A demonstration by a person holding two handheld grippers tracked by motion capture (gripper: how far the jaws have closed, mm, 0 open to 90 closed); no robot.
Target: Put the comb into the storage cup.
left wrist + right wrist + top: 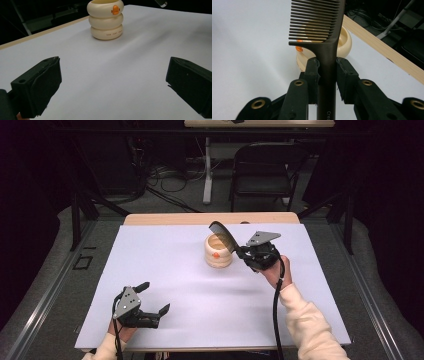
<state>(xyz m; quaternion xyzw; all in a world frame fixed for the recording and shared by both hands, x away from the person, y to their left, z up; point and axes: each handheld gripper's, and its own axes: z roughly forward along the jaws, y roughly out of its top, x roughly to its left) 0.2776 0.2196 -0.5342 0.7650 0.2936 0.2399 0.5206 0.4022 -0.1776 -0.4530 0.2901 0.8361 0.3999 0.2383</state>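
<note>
High view: the right gripper [239, 251] sits just right of centre frame, held by a hand in a cream sleeve [310, 325] coming up from the bottom right. It is clamped on the handle of a dark comb [223, 236], whose toothed end slants up and left over the mouth of a cream ringed pot [218, 251]. The pot stands upright on the white surface [165, 265], a little above centre, with an orange mark on its front. The left gripper [152, 298] is in the lower left of the frame, low over the surface, jaws spread wide with nothing between them, well apart from pot and comb. A black folding chair [262, 170] and a tangle of cables [170, 177] lie on the floor beyond the surface, top of frame.

Left gripper view: two black jaws at lower left and lower right, wide apart, bare white surface between them. The cream ringed pot [106, 19] stands at top centre, three stacked rings, orange mark on the top ring, small dark lettering on the bottom one, too small to read.

Right gripper view: the jaw pads press on both sides of the comb [325, 35] handle at centre frame. Comb rises straight up, teeth pointing left at the top. The pot [342, 43] sits behind it, partly hidden, with the wooden edge [384, 50] of the surface running diagonally at right.
</note>
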